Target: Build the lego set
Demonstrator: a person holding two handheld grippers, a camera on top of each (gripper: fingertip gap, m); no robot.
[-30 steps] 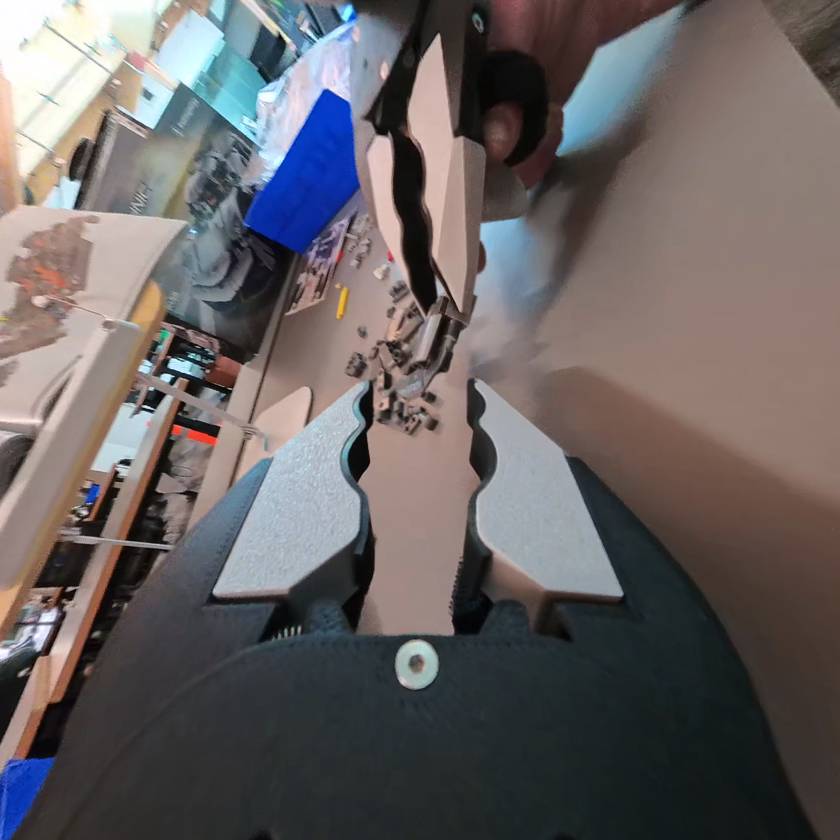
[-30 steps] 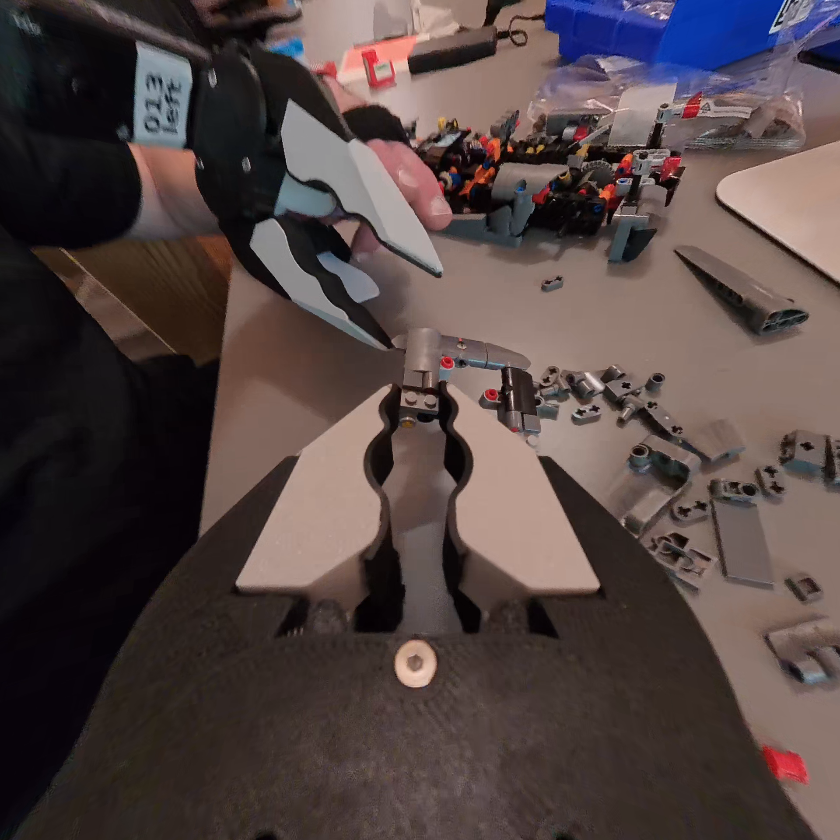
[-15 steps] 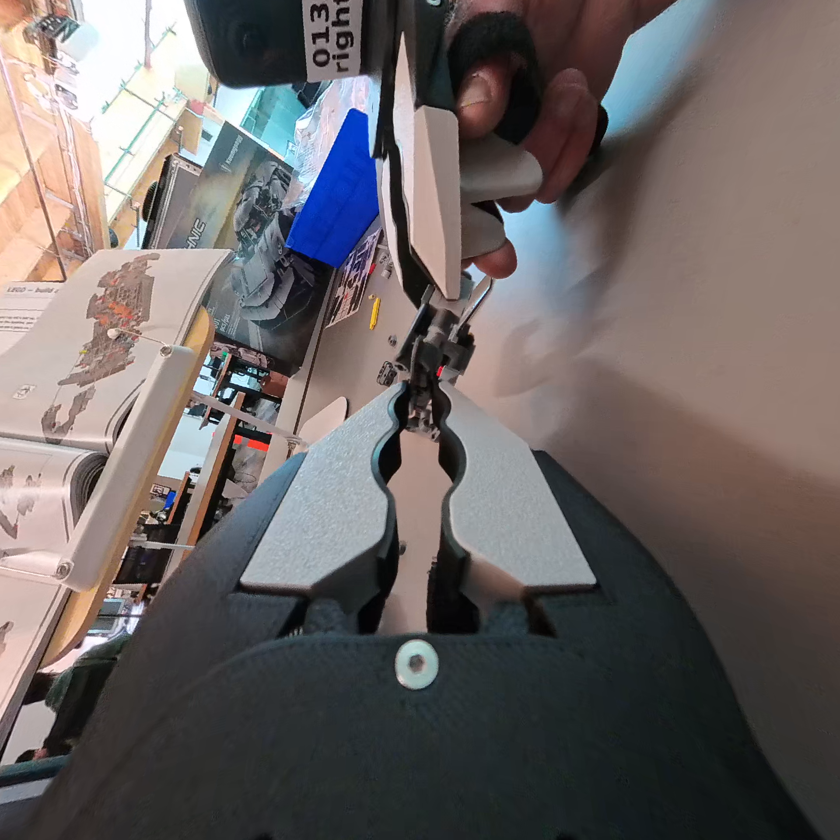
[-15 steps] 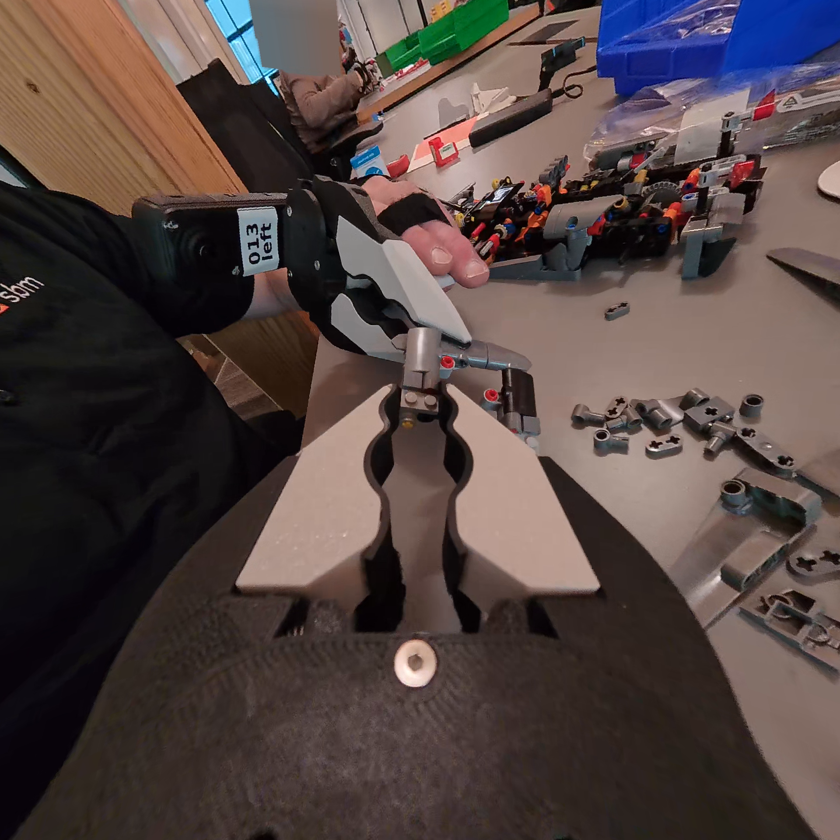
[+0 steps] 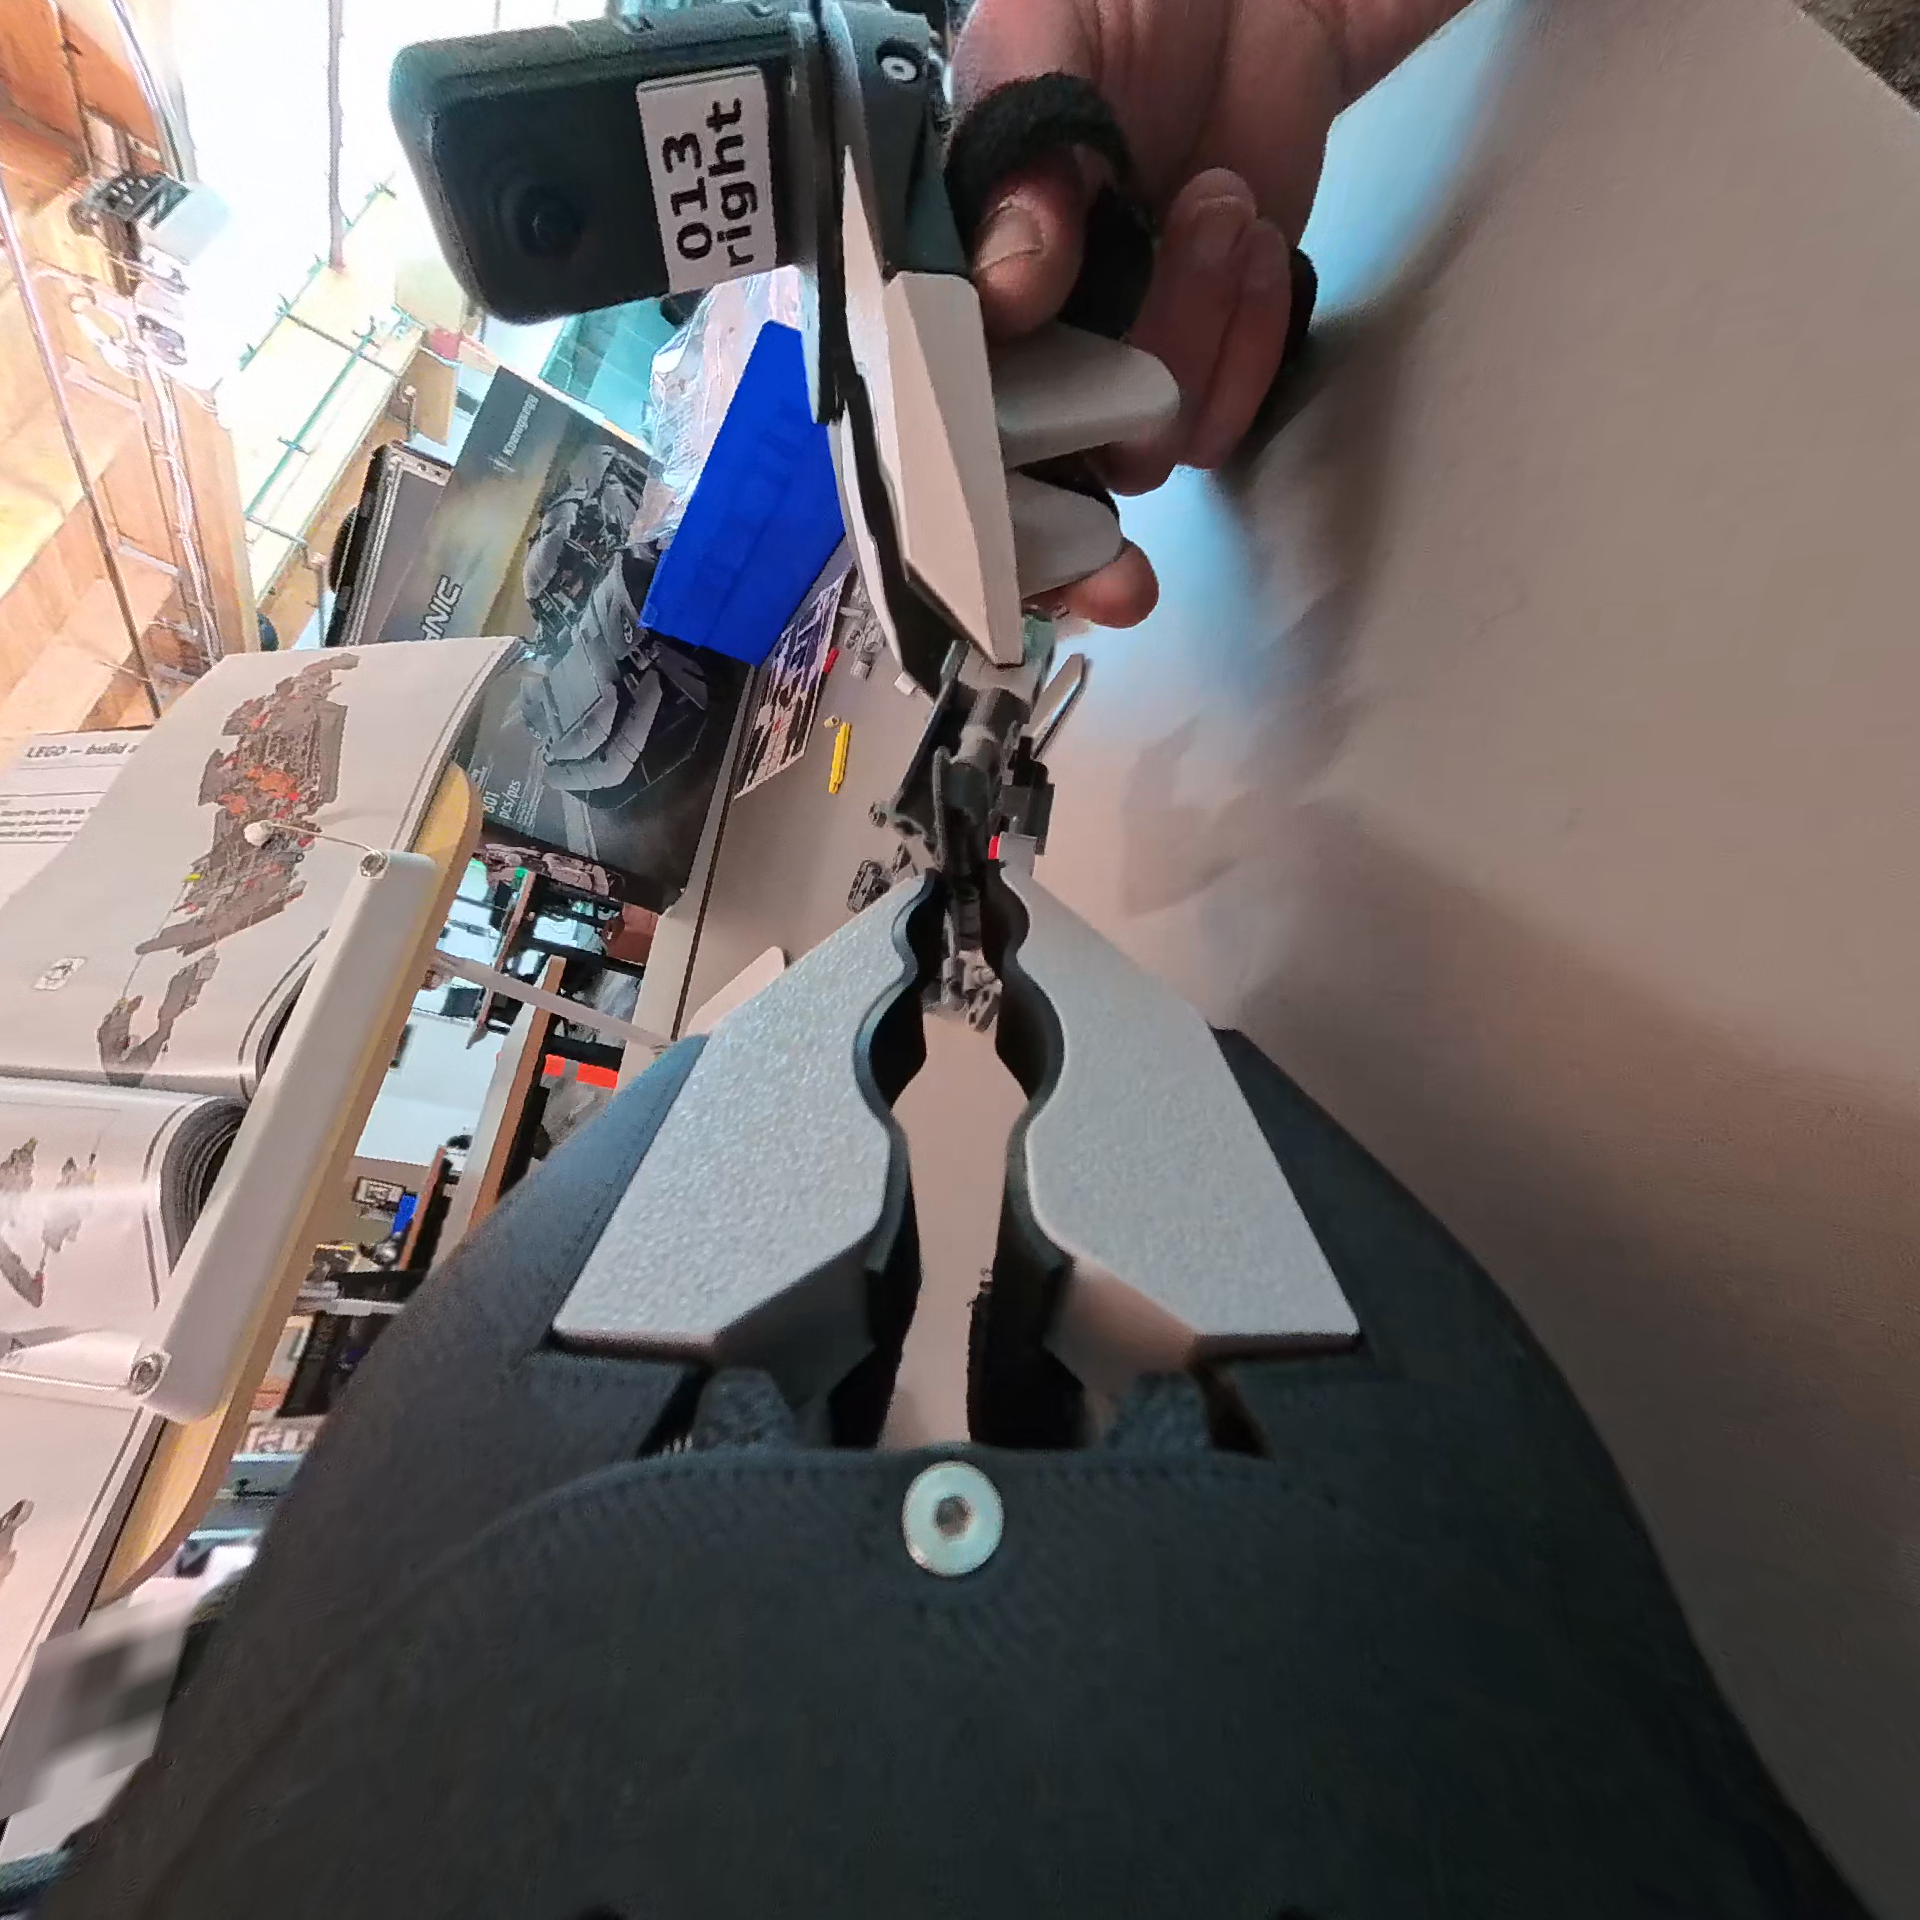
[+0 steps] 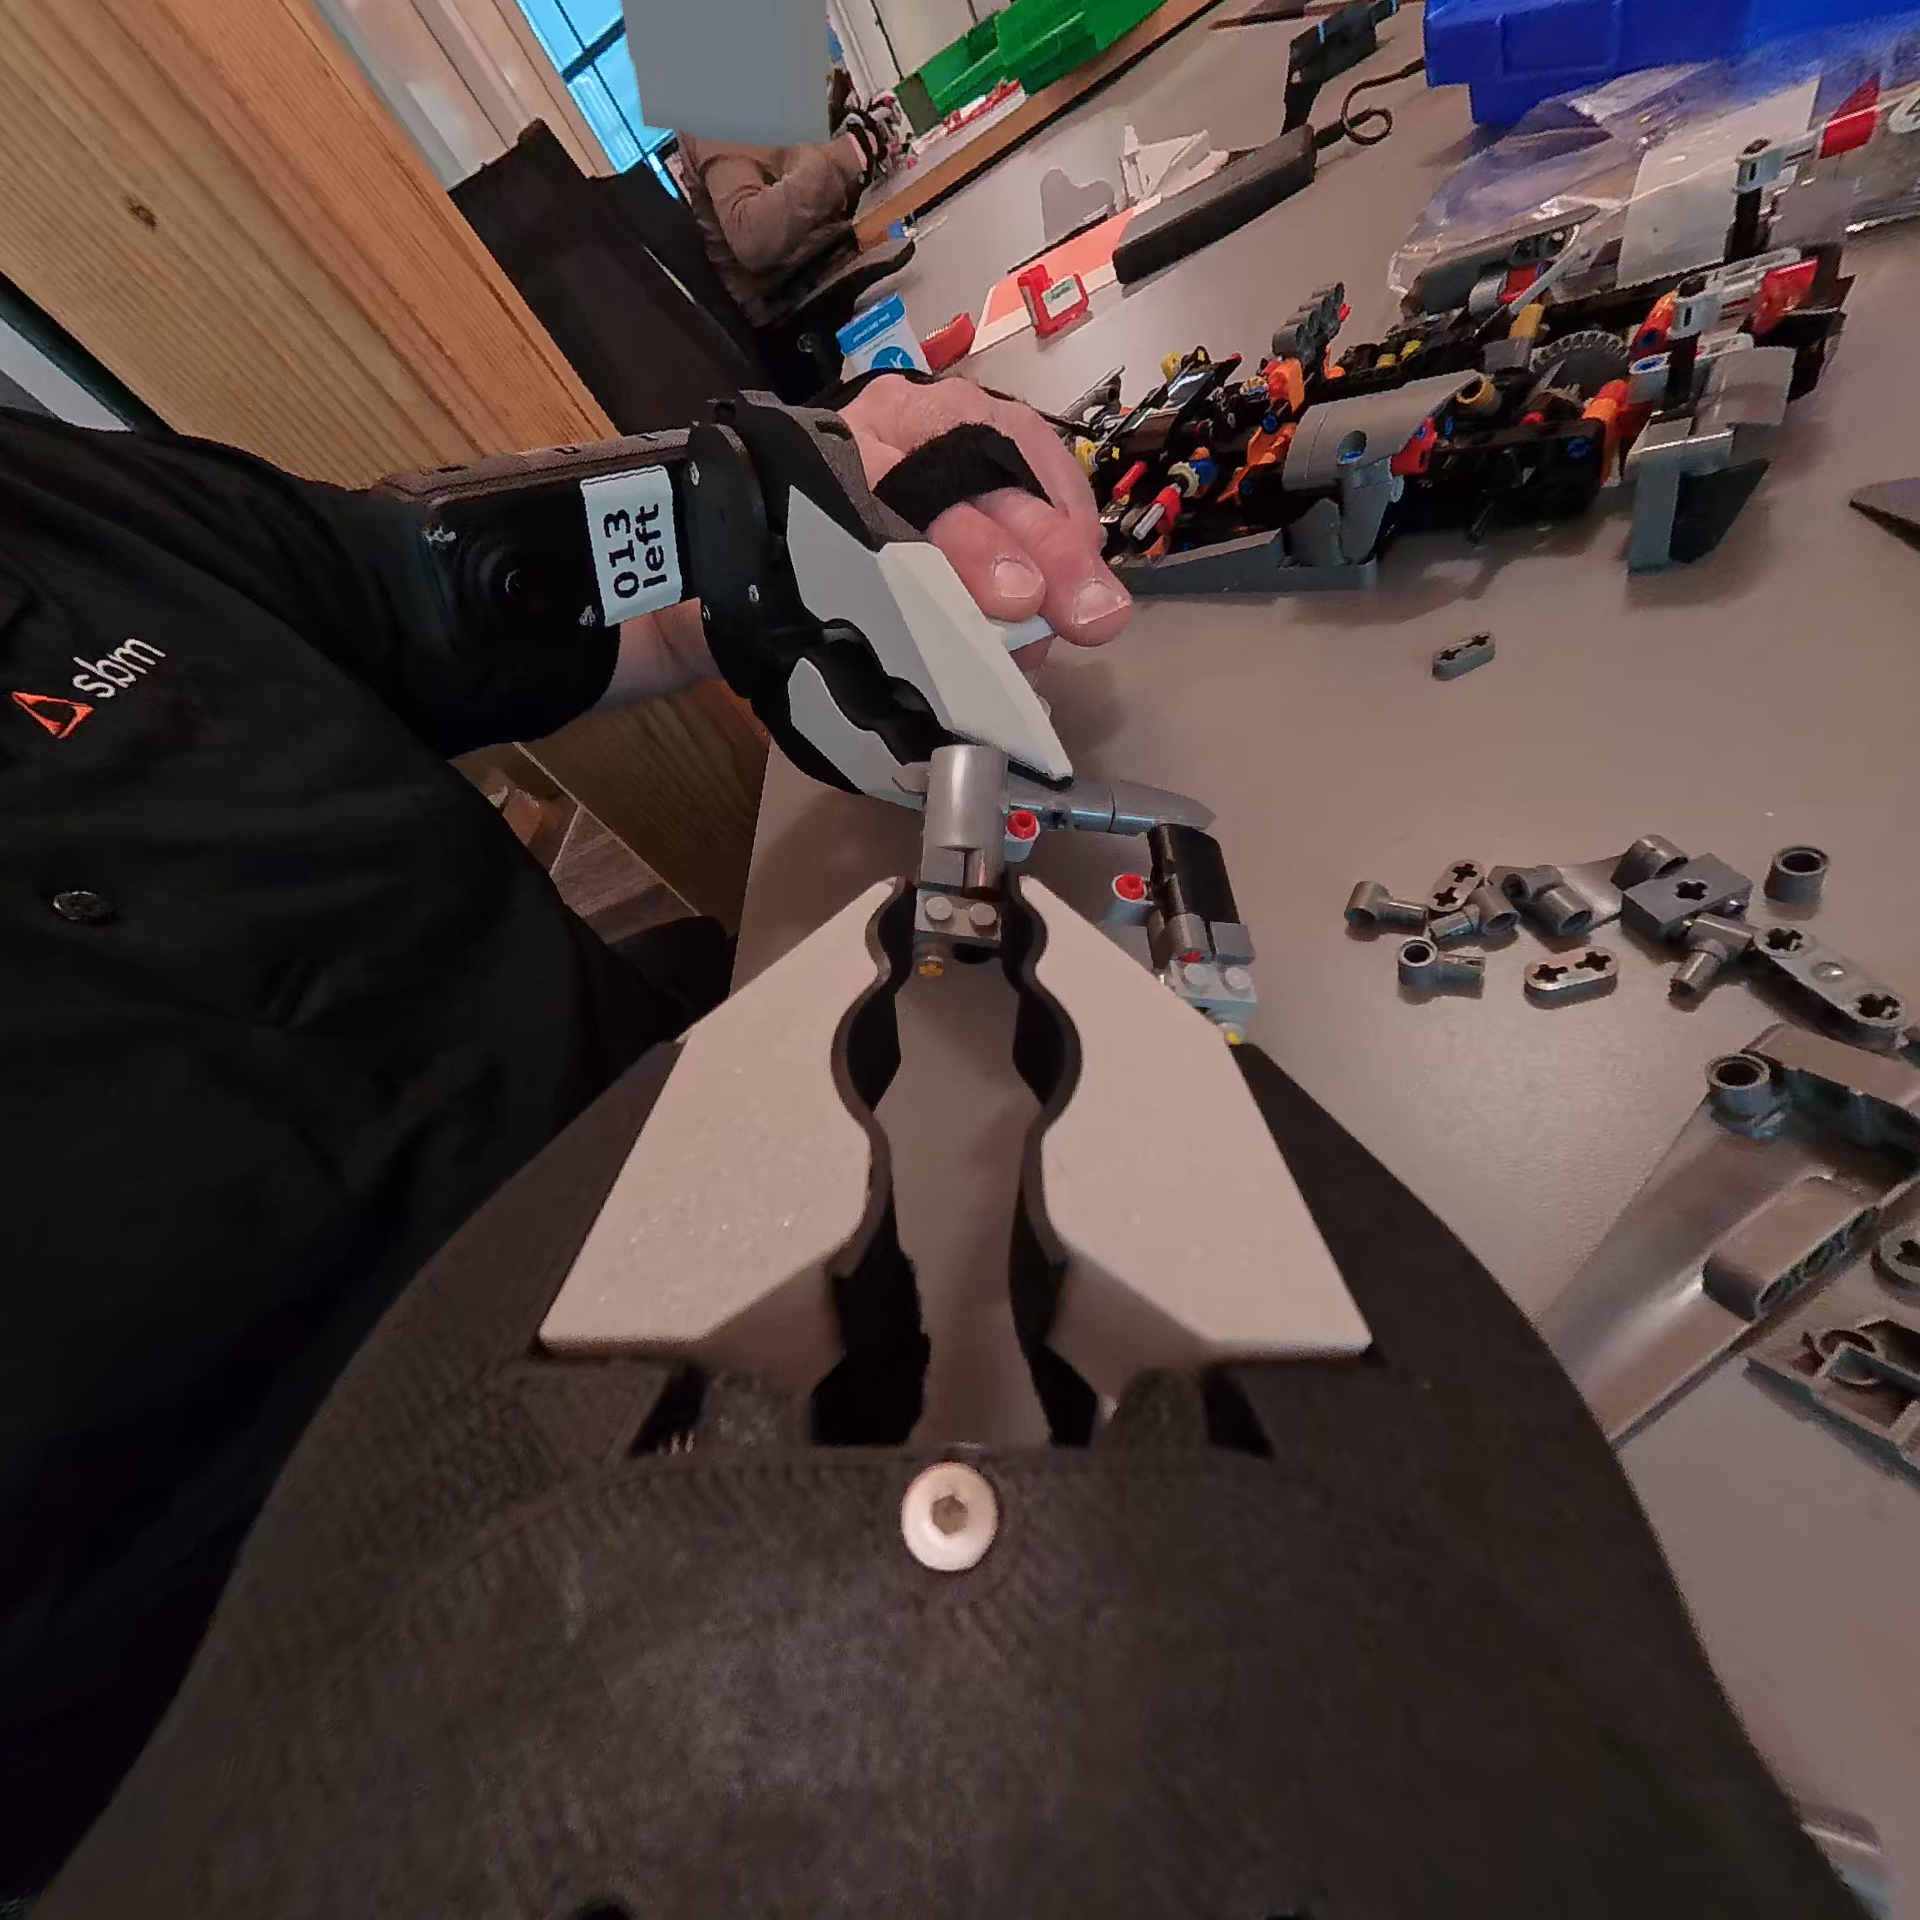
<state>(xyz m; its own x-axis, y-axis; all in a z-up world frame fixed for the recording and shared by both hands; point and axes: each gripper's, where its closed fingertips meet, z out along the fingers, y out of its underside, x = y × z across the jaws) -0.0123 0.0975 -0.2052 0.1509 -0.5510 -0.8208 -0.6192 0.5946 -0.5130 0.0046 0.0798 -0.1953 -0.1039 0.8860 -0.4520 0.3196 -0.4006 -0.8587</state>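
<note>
Grey table (image 6: 1351, 748), workshop room, wood-panelled wall at its far side

Item 1: small grey brick assembly (image 6: 961, 831), a stubby cylinder on a 2-stud plate, with a thin grey arm running off sideways to a second leg with a black cylinder (image 6: 1195, 894); 2 red pins show on it. It is raised clear of the table, gripped at both ends.

Item 2: right gripper (image 6: 961, 925), jaws narrow, pads pressed on the 2-stud plate at the base of the assembly, which sits right at the fingertips and not deep in the throat.

Item 3: left gripper (image 5: 971, 940), jaws nearly together, clamped on the thin arm of the same assembly from the opposite side; seen from the right wrist view its fingertip (image 6: 1023, 727) lies just above the grey cylinder.

Handling note, as judgement: with 2 grips on 1 small build, both should hold square and steady; any twist between the grippers looks likely to pop a joint. The tip-only hold on the plate seems slim, so force ought to stay gentle.

Item 4: loose grey connectors (image 6: 1558, 914) on the table, near the right gripper.

Item 5: large part-built model (image 6: 1403, 436), farther back.

Item 6: blue bin (image 5: 748, 499) and open instruction booklet (image 5: 208, 831), well apart
</note>
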